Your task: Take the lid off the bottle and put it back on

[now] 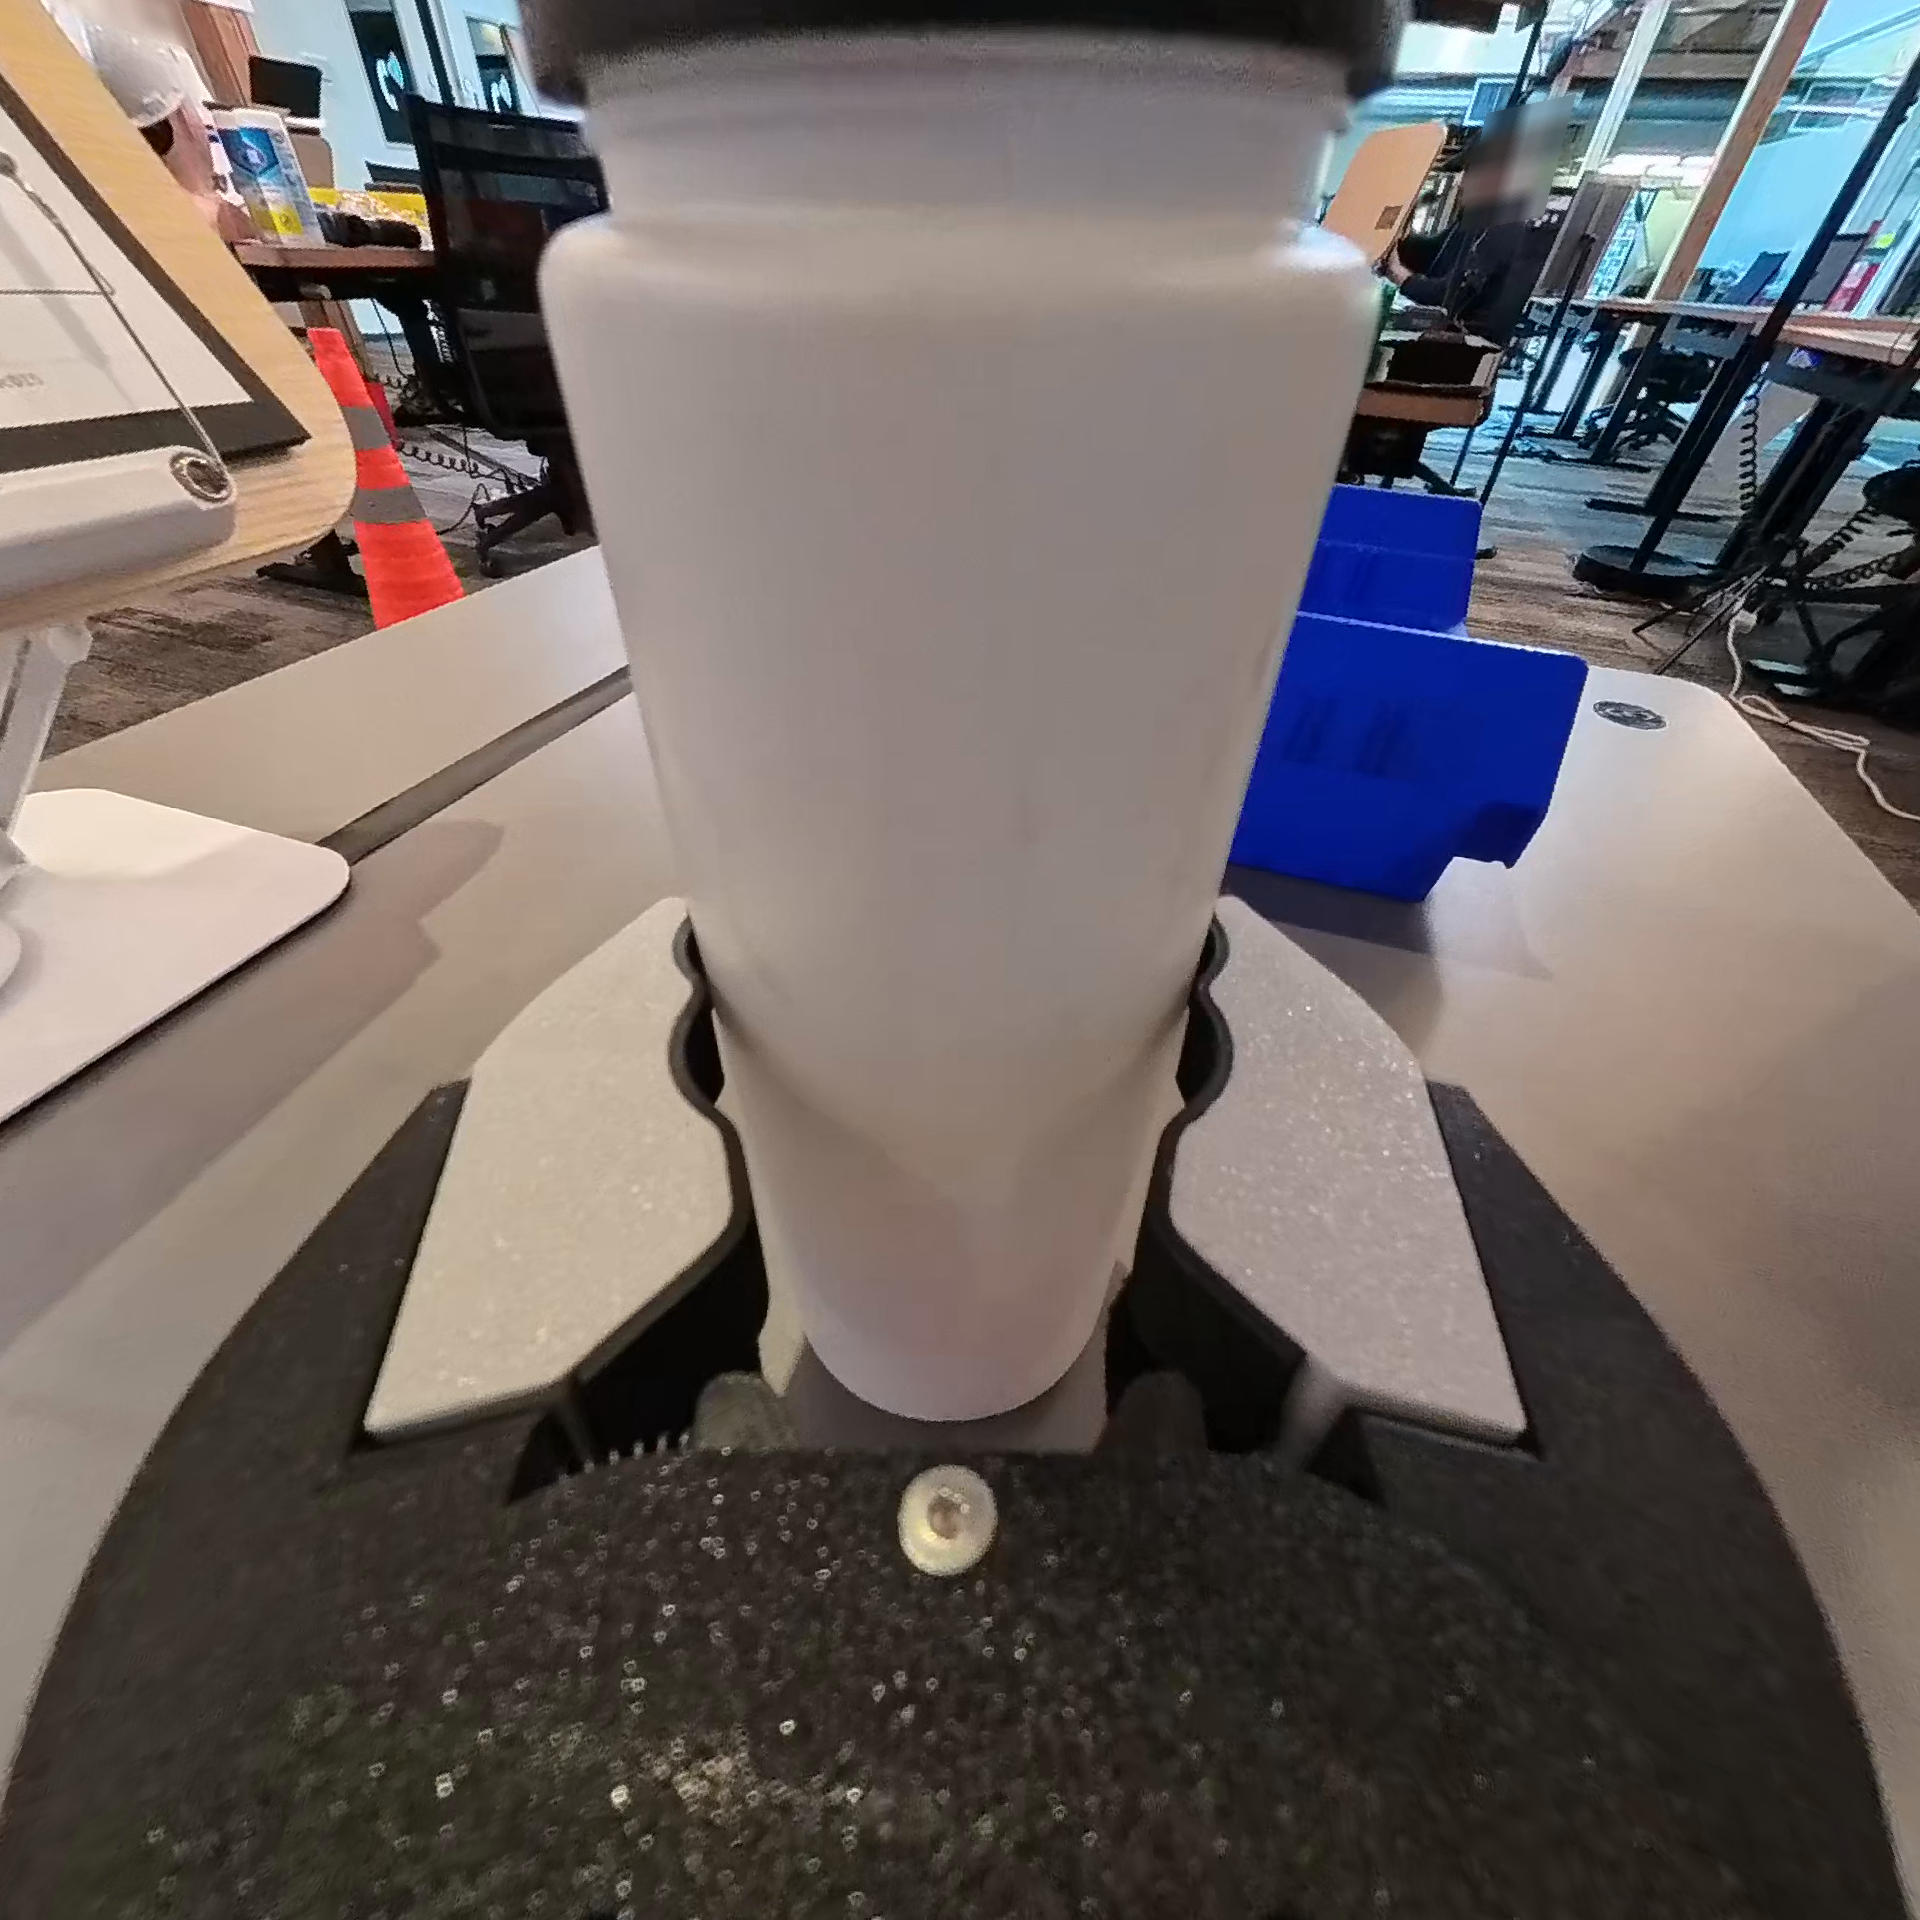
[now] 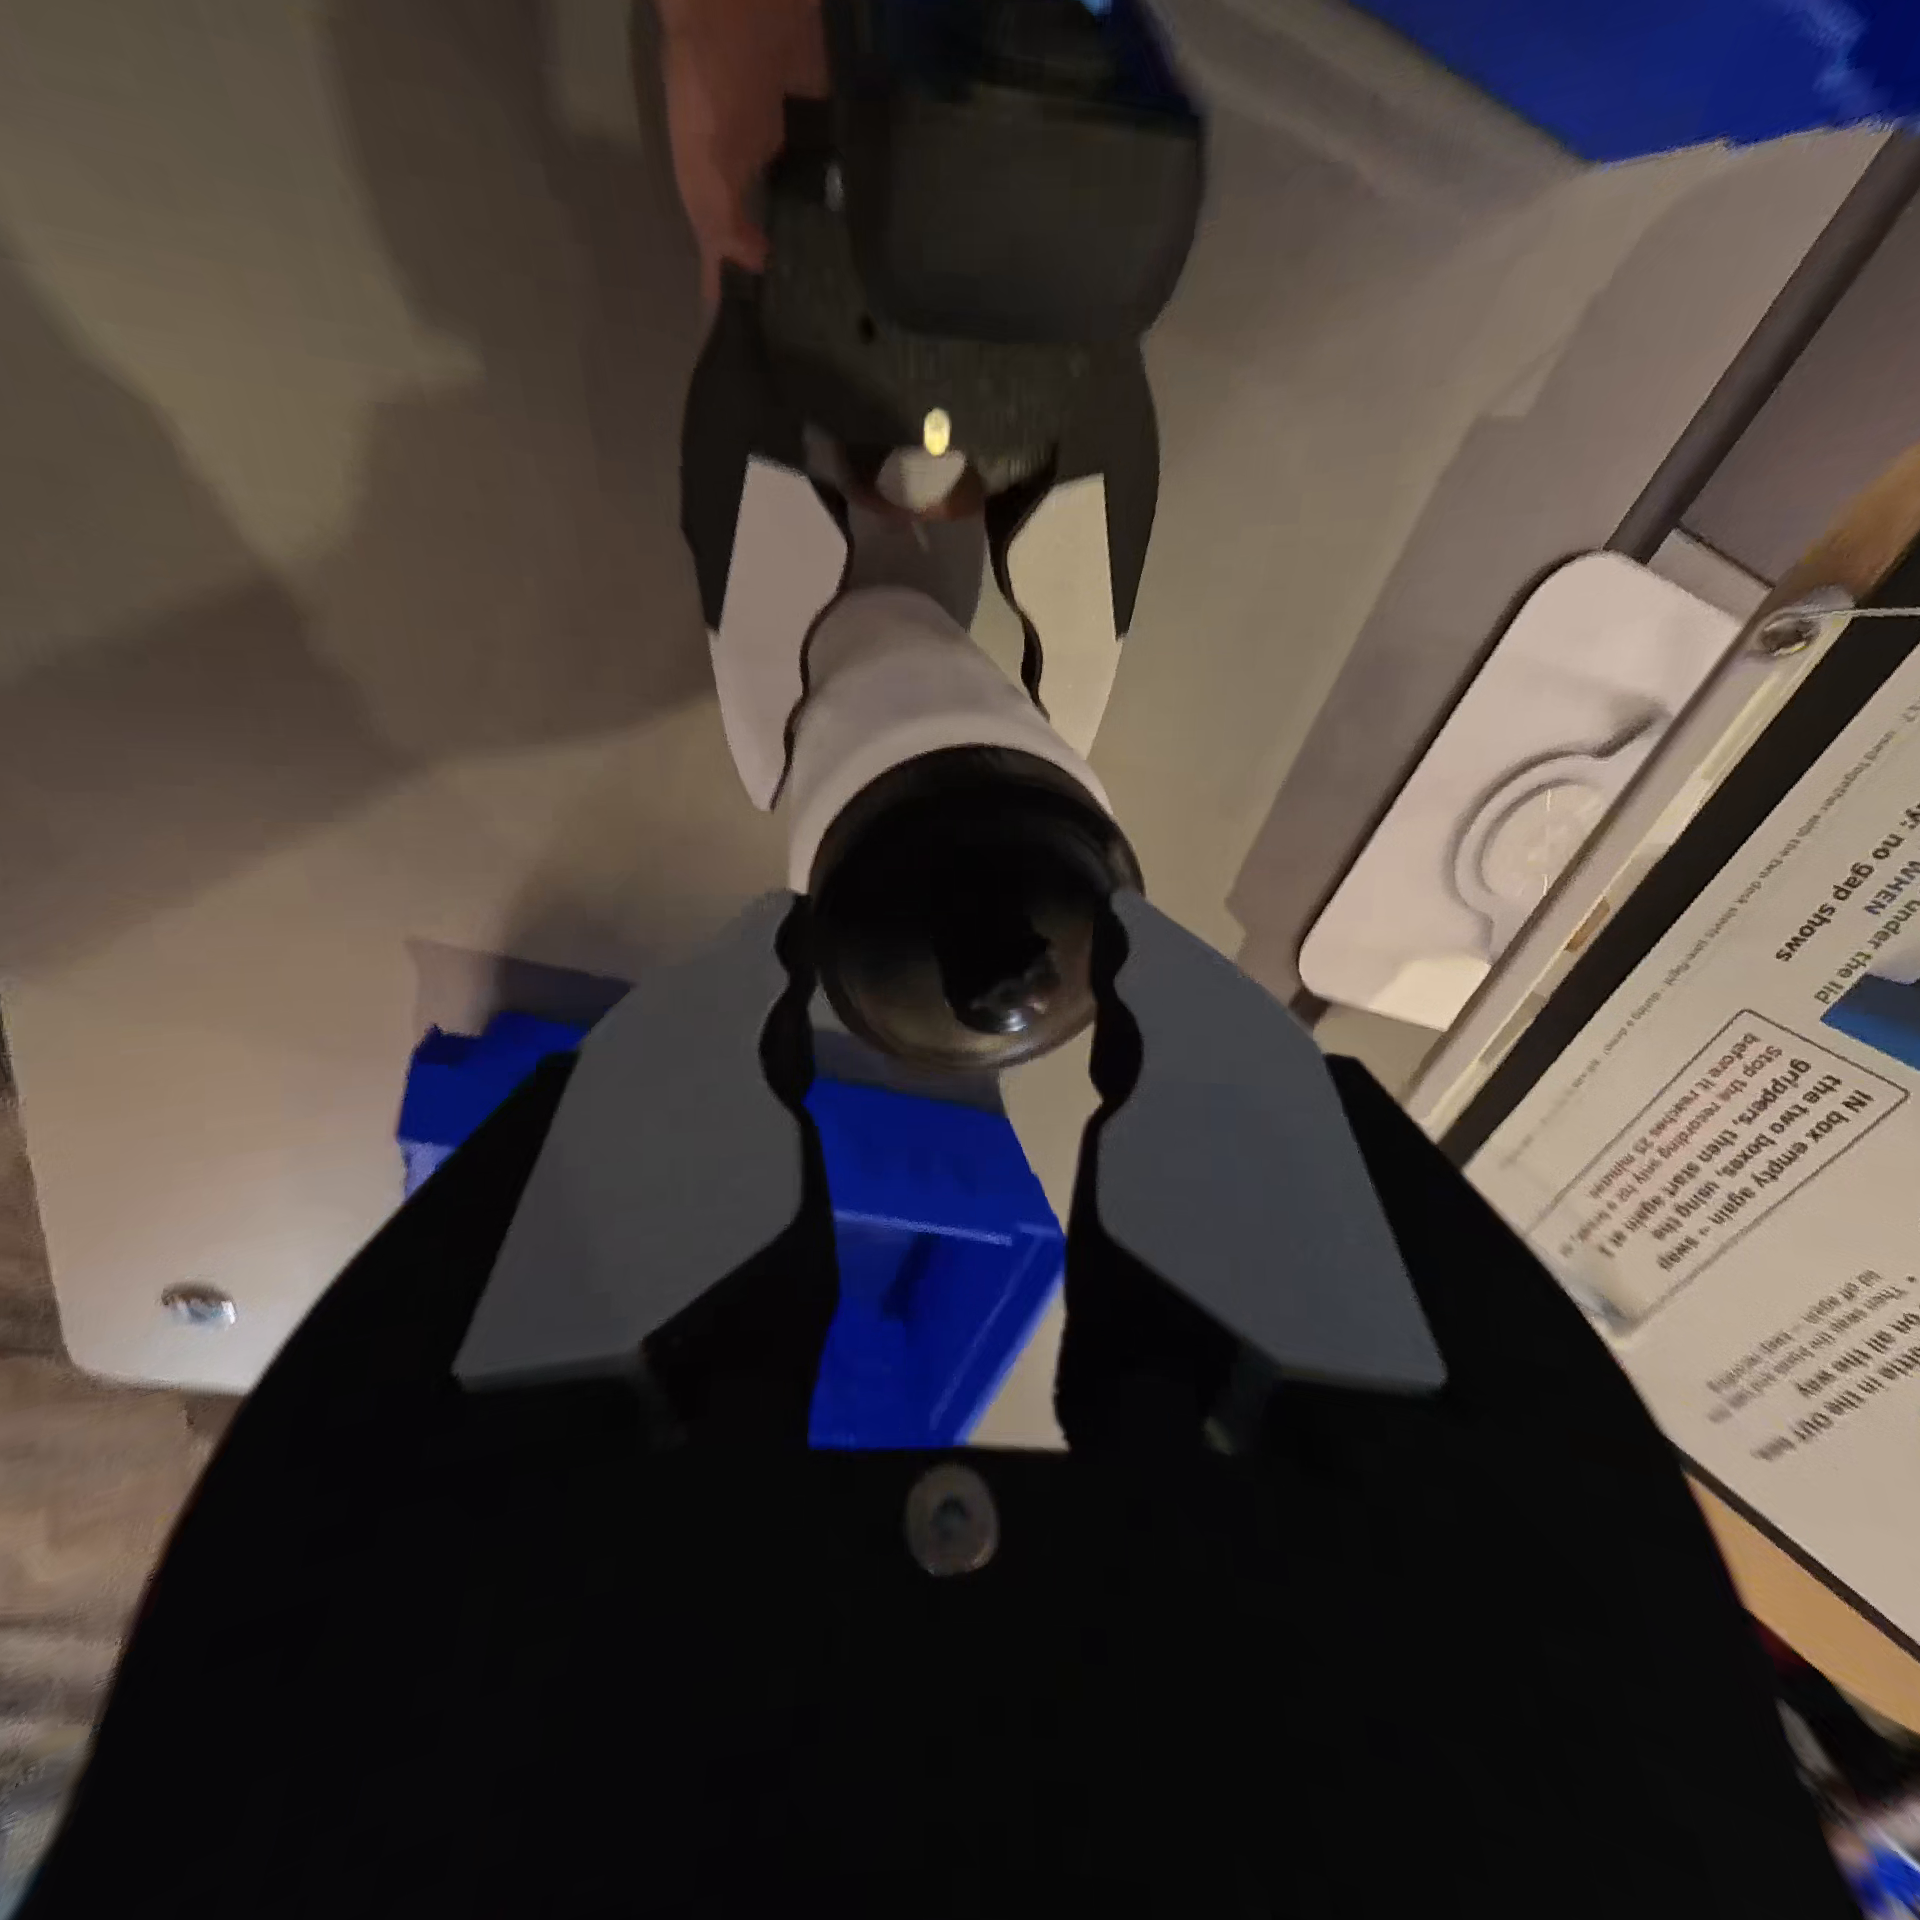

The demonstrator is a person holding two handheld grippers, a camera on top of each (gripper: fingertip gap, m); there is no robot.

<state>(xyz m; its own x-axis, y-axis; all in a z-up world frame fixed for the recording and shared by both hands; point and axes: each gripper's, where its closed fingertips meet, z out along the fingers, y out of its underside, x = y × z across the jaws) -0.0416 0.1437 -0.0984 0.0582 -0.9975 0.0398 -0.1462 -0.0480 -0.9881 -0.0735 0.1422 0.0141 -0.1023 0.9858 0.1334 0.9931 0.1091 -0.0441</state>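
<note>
Bottle: white bottle (image 1: 956,727) upright above the grey table (image 1: 1662,1039), black lid (image 2: 971,935) on.
Left gripper (image 1: 951,997): fingers clamped on the bottle's lower body.
Right gripper (image 2: 951,977): fingers flank the lid from above; contact unclear.
Behind: blue bin (image 1: 1423,748).

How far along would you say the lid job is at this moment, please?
Early. The left gripper holds the white bottle upright at its base. The black lid is still on, with the right gripper at its sides; contact is unclear. Removing and refitting it both remain.
</note>
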